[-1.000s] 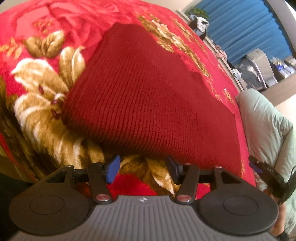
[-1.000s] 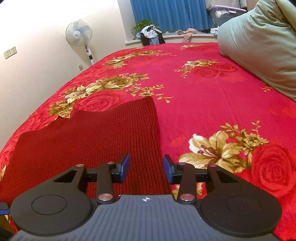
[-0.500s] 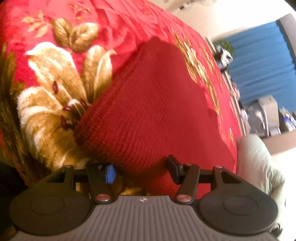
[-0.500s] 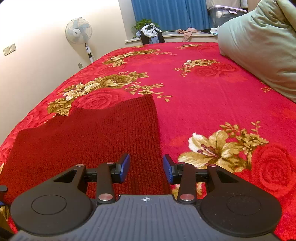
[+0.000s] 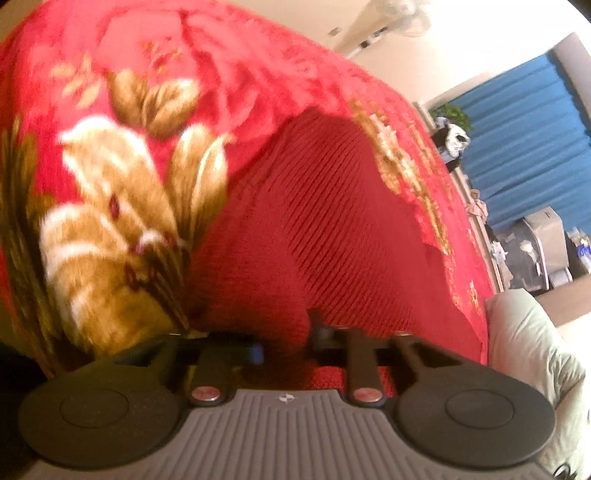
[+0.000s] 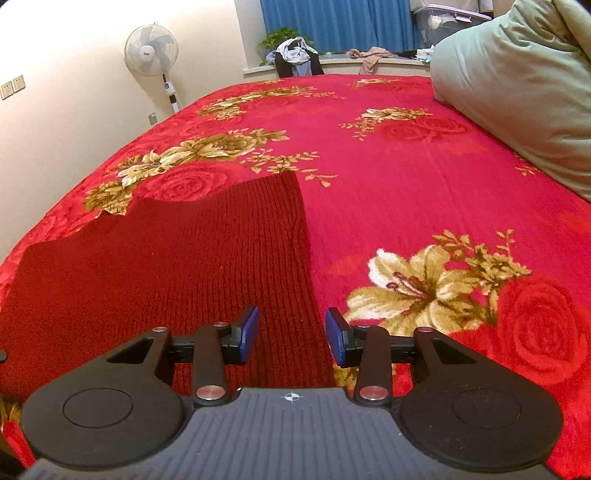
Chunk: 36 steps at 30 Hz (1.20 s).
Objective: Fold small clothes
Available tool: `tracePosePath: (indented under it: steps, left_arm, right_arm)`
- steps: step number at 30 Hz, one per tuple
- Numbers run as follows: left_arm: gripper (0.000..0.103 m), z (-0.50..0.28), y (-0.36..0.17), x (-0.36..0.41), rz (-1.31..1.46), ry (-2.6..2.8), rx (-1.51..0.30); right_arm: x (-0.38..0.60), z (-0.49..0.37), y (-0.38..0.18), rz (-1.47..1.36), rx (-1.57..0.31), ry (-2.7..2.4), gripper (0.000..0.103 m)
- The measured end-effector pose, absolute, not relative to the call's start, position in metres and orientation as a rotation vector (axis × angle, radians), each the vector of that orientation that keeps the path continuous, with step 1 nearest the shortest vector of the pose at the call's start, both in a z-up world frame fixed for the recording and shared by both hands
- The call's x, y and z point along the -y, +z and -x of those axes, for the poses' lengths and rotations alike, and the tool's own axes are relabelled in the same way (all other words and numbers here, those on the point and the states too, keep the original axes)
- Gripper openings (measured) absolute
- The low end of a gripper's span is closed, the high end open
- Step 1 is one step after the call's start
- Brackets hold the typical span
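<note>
Closing on the near left corner of the soft, light red knit garment (image 5: 332, 229), the left hand-held gripper (image 5: 286, 349) bunches it; the right hand-held gripper (image 6: 291, 334) stands apart over the near right edge.

Sweater (image 6: 166, 266) on blanket (image 6: 388, 184)

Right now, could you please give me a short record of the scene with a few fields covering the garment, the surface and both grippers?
garment: dark red knit sweater, lying flat
surface: red floral blanket covering the bed
left gripper: fingers closing on a bunched fold at the sweater's near edge
right gripper: fingers apart, over the sweater's near right corner, gripping nothing
nearby: pale green pillow at the blanket's right side
background: standing fan by the wall, blue curtain
</note>
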<state>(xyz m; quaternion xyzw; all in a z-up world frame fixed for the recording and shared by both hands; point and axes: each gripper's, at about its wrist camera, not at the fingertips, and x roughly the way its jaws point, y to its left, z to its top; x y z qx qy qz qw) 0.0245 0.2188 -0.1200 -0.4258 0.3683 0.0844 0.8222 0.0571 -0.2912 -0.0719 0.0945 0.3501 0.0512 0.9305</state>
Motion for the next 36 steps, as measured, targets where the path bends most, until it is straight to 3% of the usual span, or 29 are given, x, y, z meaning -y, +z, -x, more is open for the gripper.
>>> tracePosePath:
  steps: [9,13,18,25,30,36]
  left_arm:
    - [0.015,0.02,-0.061,-0.216,0.703,0.134,-0.642]
    - [0.018,0.014,-0.087,-0.235,0.807,0.16,-0.771]
    - [0.034,0.004,-0.119,-0.247,1.007,0.176,-0.841]
    - [0.035,-0.007,-0.127,-0.246,1.031,0.205,-0.836]
    - [0.021,-0.009,-0.124,-0.24,0.94,0.206,-0.828]
    - [0.017,-0.013,-0.09,-0.222,0.727,0.216,-0.859]
  right_arm:
    - [0.288,-0.055,-0.077,-0.198,-0.714,0.086,0.041]
    - [0.29,-0.058,-0.078,-0.208,-0.724,0.083,0.041]
    - [0.285,-0.061,-0.076,-0.183,-0.728,0.083,0.041]
    - [0.286,-0.061,-0.074,-0.166,-0.743,0.078,0.041]
    - [0.286,-0.062,-0.07,-0.168,-0.749,0.078,0.041]
    - [0.293,-0.067,-0.069,-0.186,-0.793,0.062,0.041]
